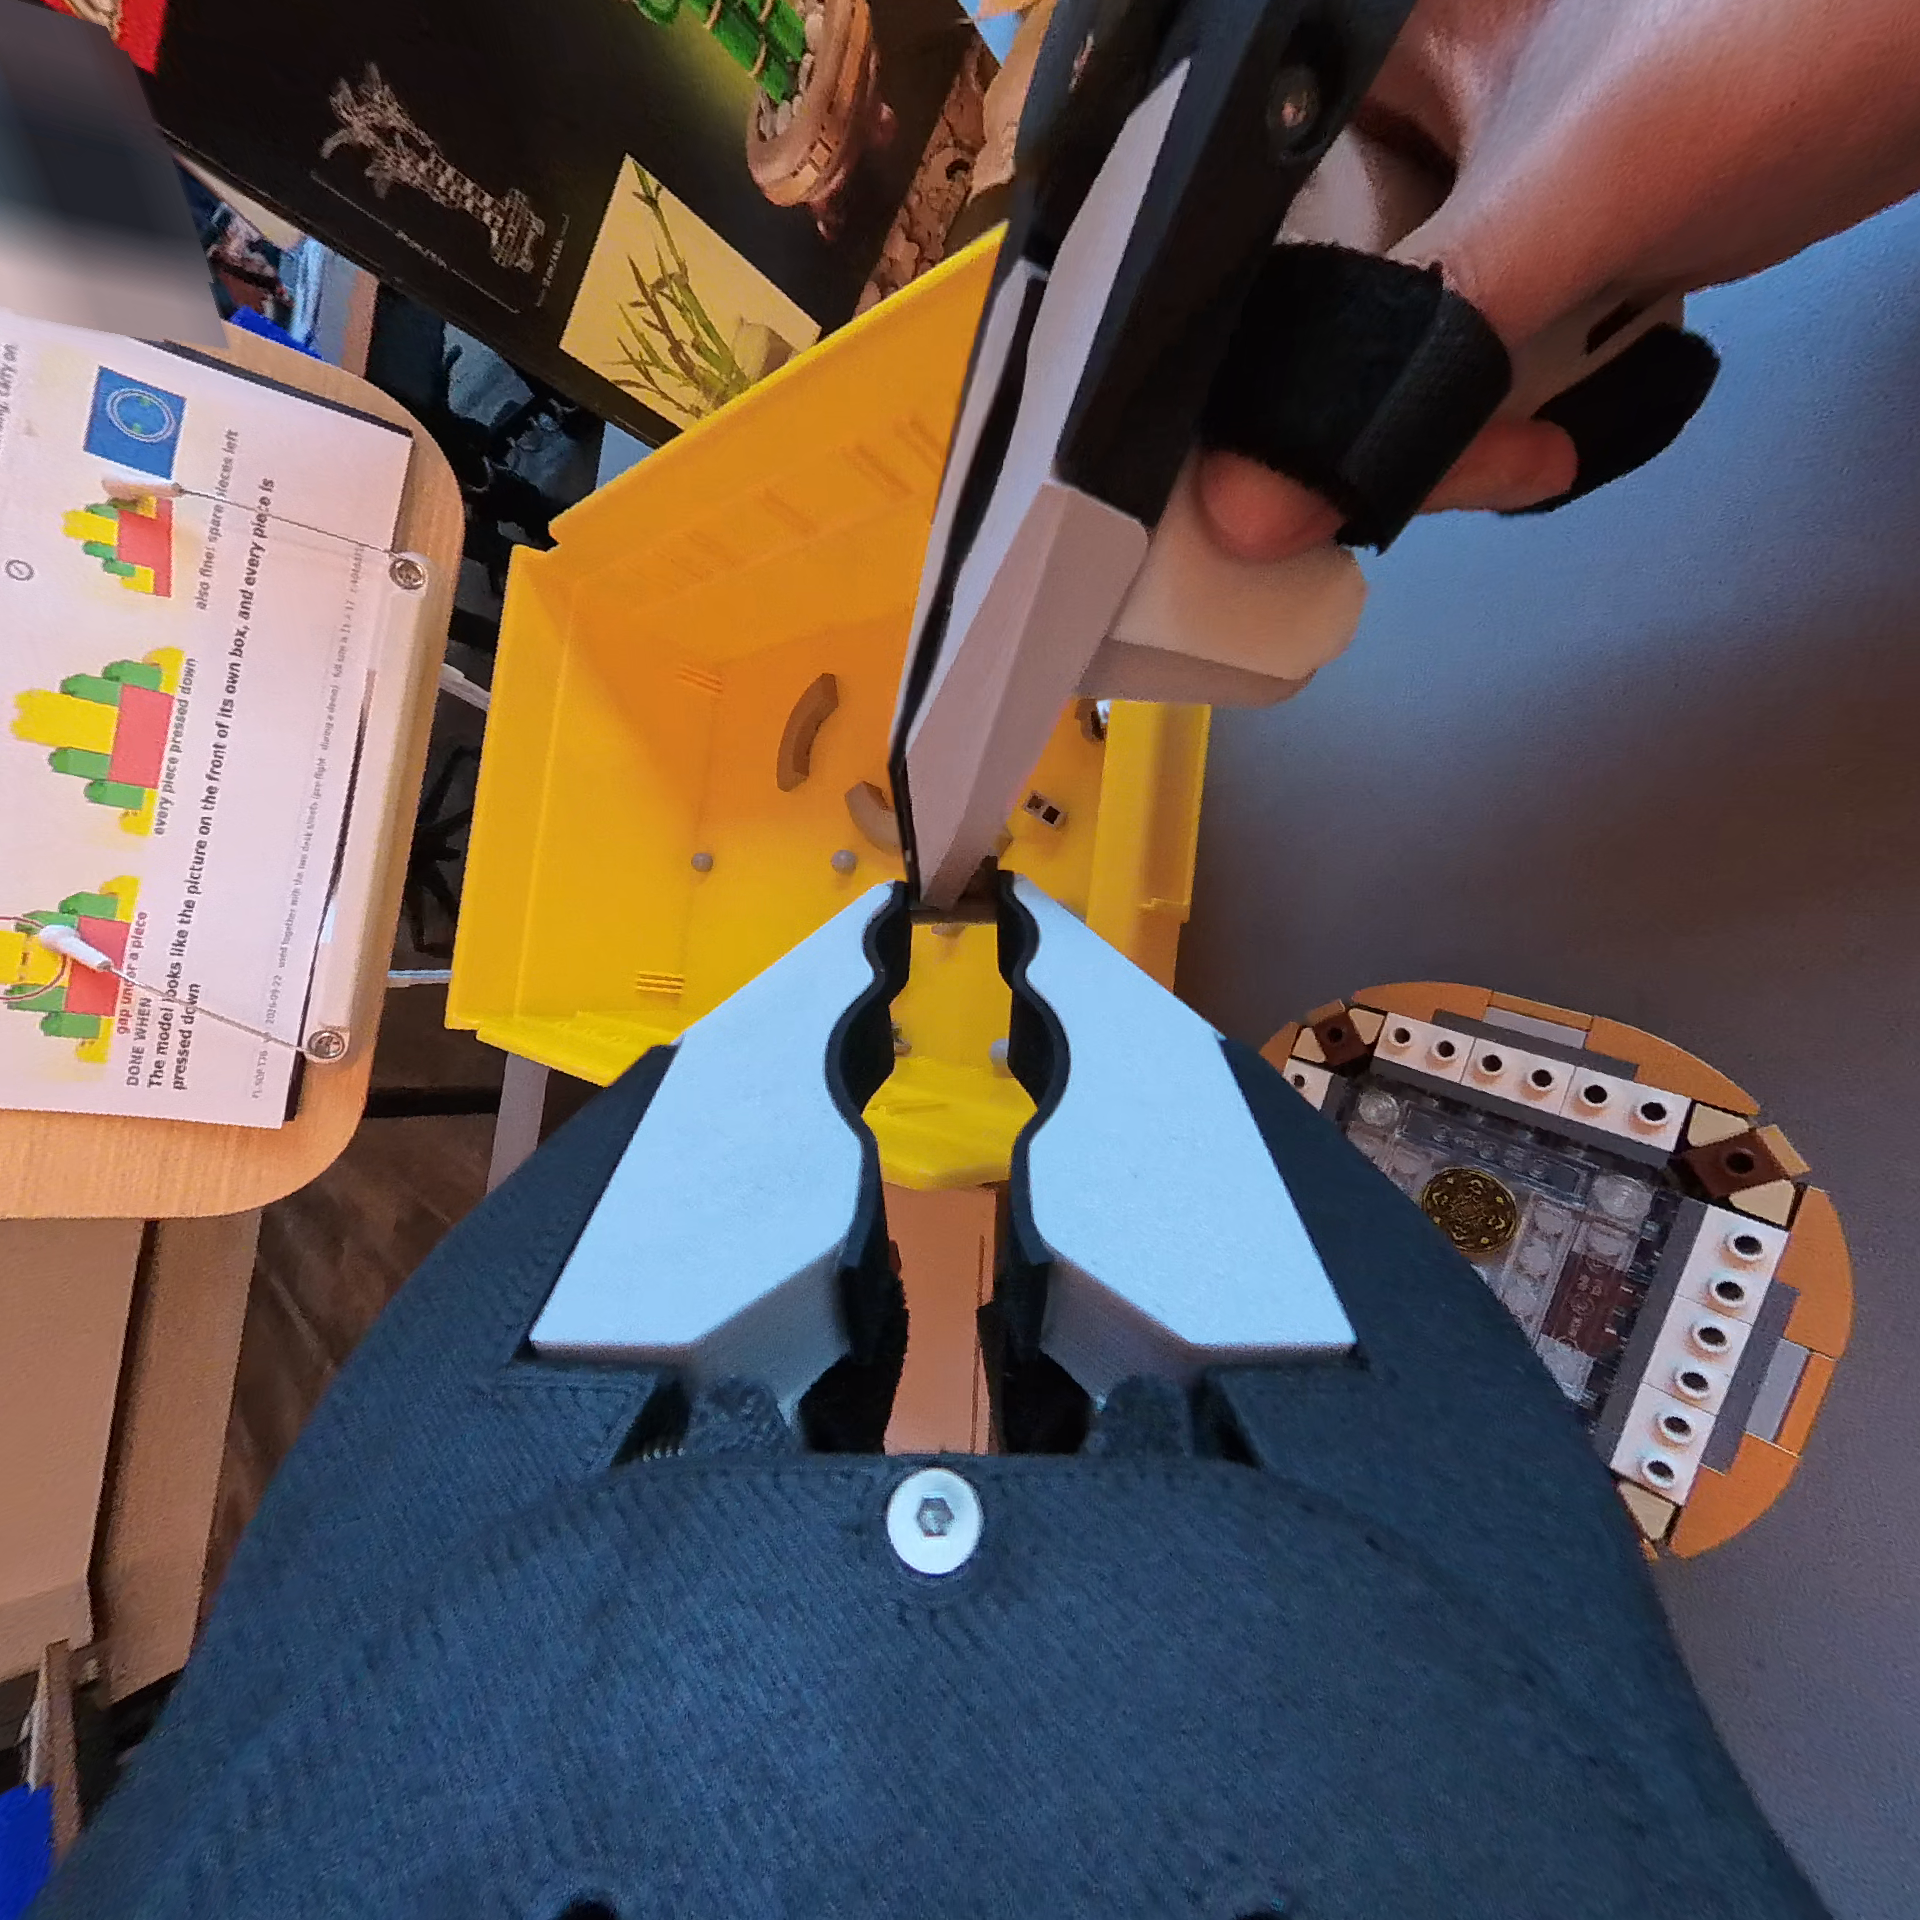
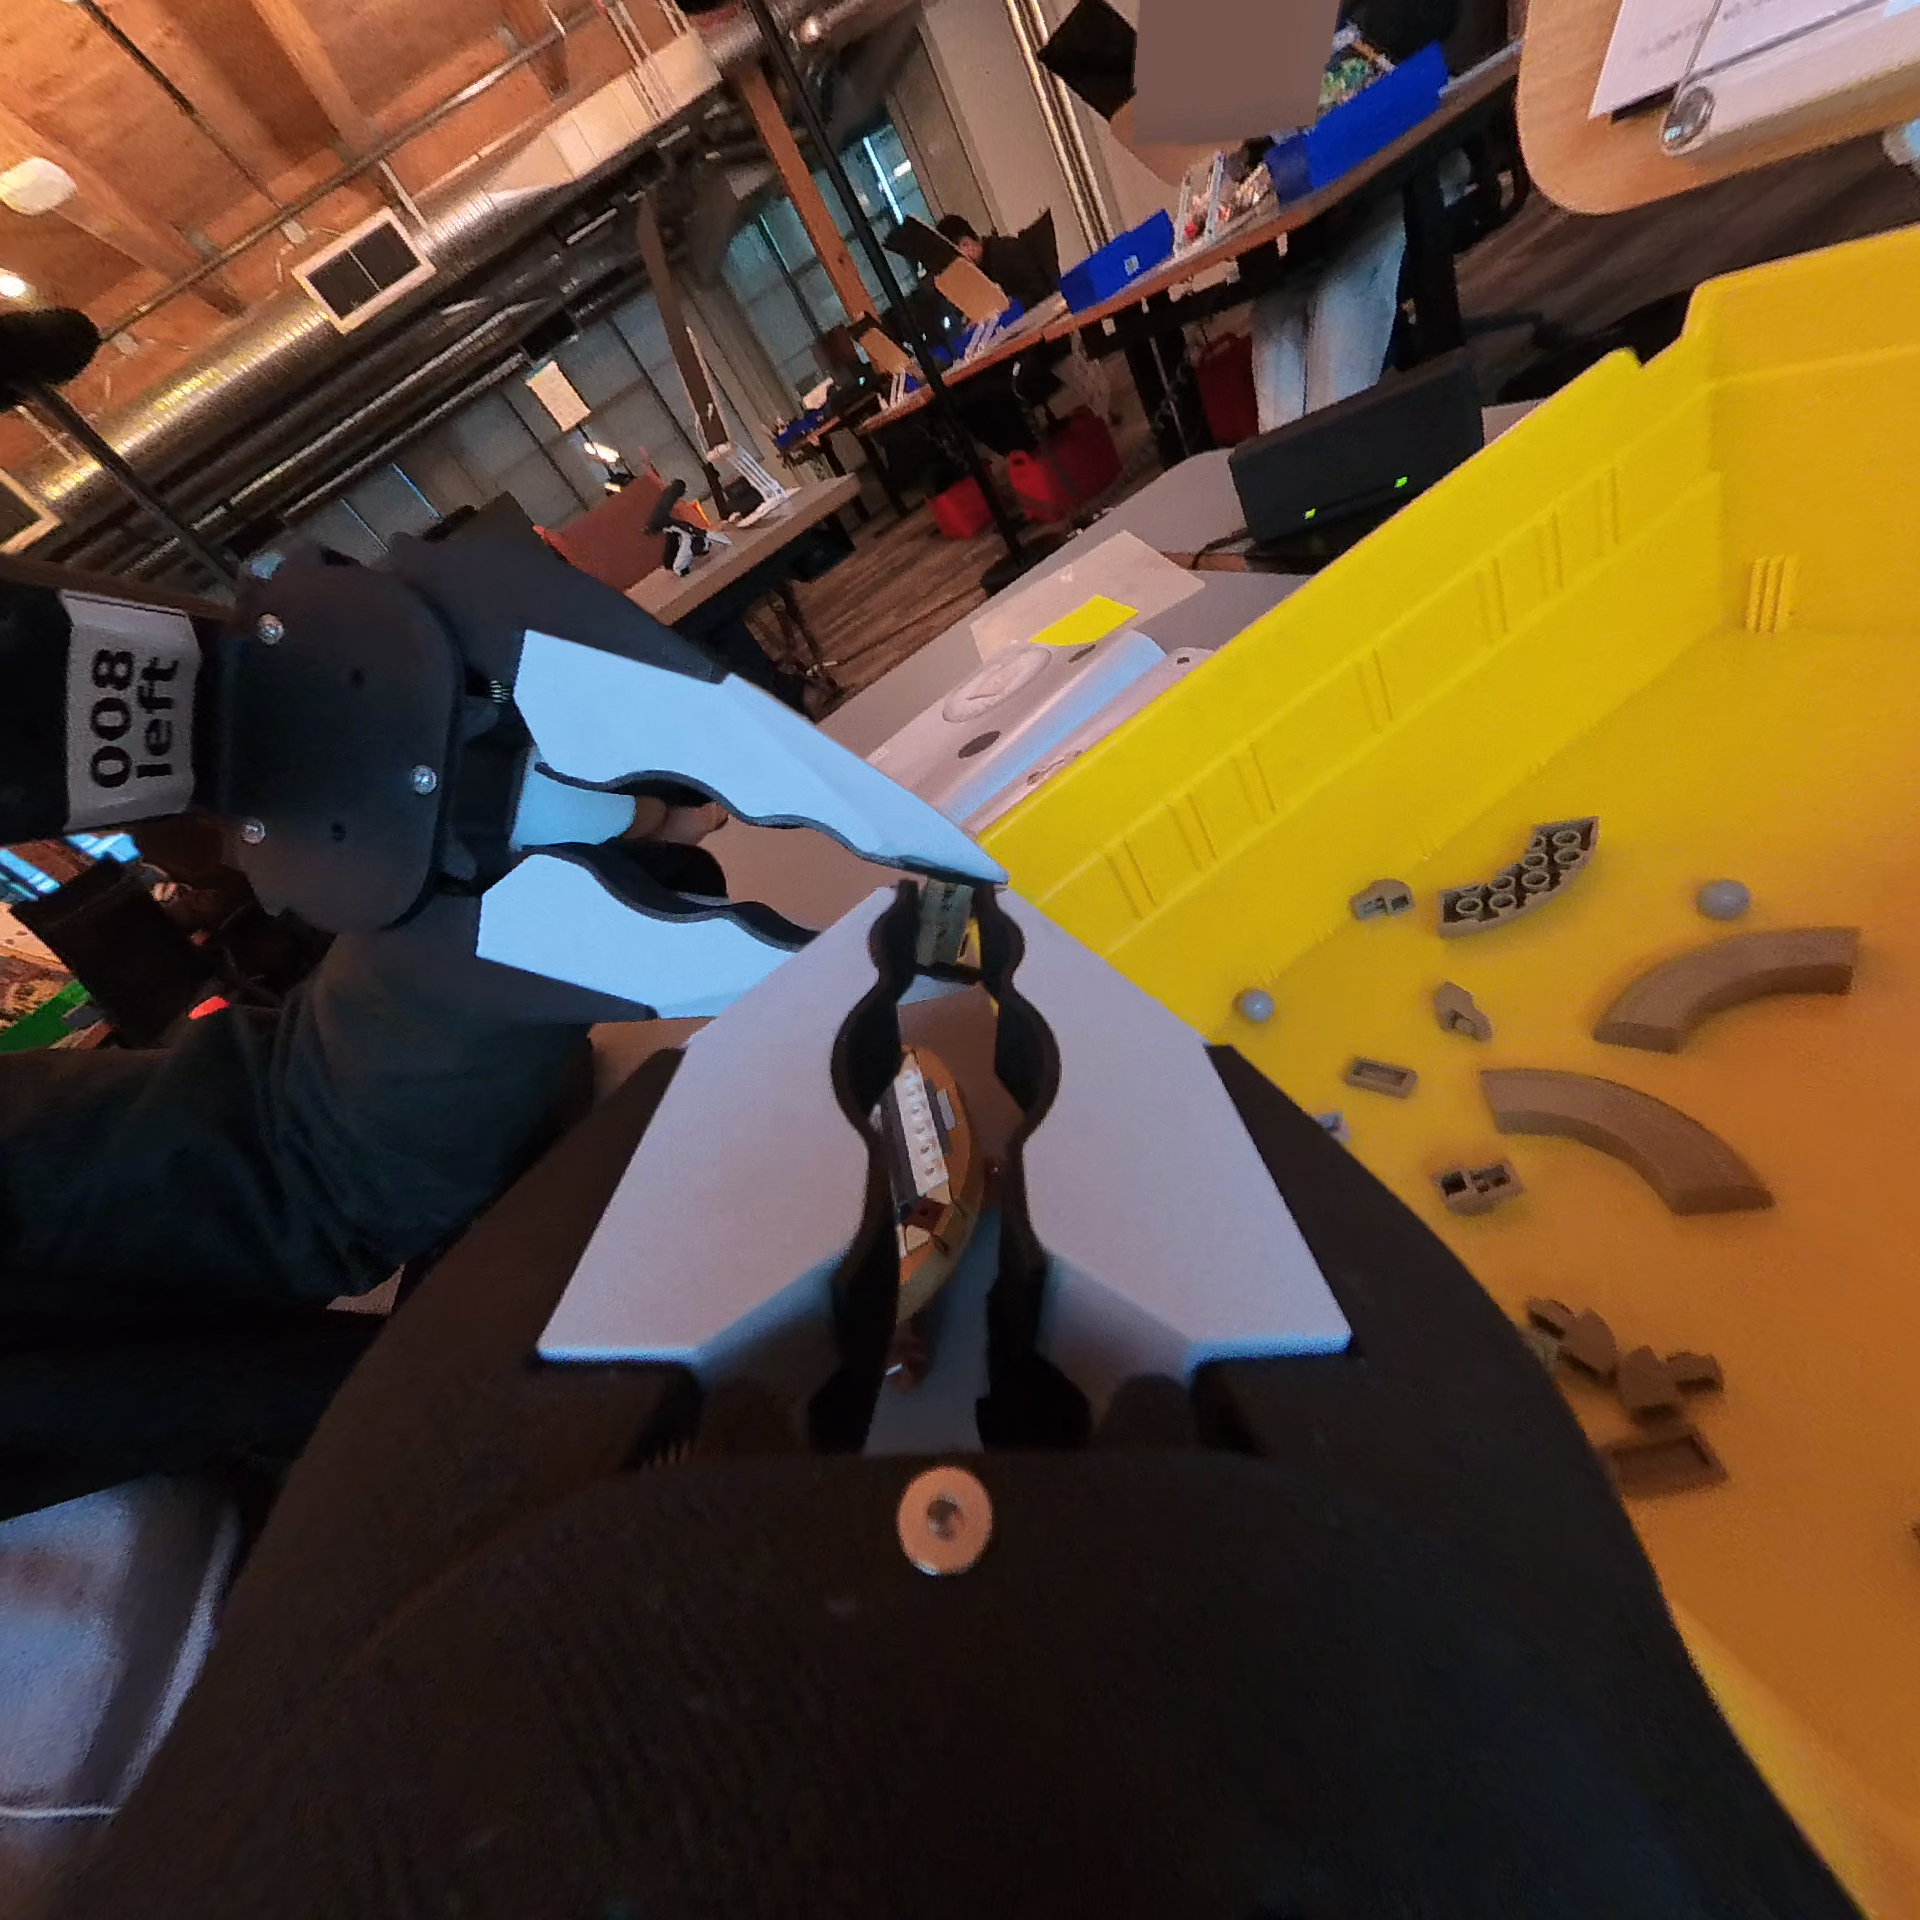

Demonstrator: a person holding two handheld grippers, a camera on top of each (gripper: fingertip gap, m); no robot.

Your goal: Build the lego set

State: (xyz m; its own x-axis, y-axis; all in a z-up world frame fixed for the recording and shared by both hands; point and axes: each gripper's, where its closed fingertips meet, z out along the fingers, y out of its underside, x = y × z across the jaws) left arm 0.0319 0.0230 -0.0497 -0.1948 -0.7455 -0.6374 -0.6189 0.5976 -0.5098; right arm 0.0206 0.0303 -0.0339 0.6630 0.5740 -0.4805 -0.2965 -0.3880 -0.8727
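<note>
Both grippers meet right over the edge of the yellow bin [image 2: 1507,665]. The right gripper [image 2: 943,914] has its jaws nearly closed, pinching a small tan brick [image 2: 940,925] at the very tips. The left gripper [image 1: 951,909] comes in from the side with its tips on the same brick. Its jaws are drawn in narrow and look like they're squeezing it too.

Writing-wise: the left gripper has a white label [image 2: 130,717] with black print on its body. A printed sheet [image 1: 208,675] with text and little coloured brick pictures is clamped to a wooden board [image 1: 416,935] off to the left. Behind the bin stands the black set box [image 1: 468,208], with a plant model in a pot, a line drawing and a bamboo photo on it, plus small print too tiny to read.

The half-built round base [image 1: 1558,1226] sits on the grey table [image 1: 1558,779], near the bin. It has an orange rim, white bricks with holes, clear plates and a gold patterned round tile [image 1: 1468,1205] in the middle. Loose in the bin are brown curved pieces [image 2: 1631,1138] and a bunch of small greyish bits [image 2: 1517,878]. A hand [image 1: 1610,208] with black straps over the fingers holds the right gripper.
</note>
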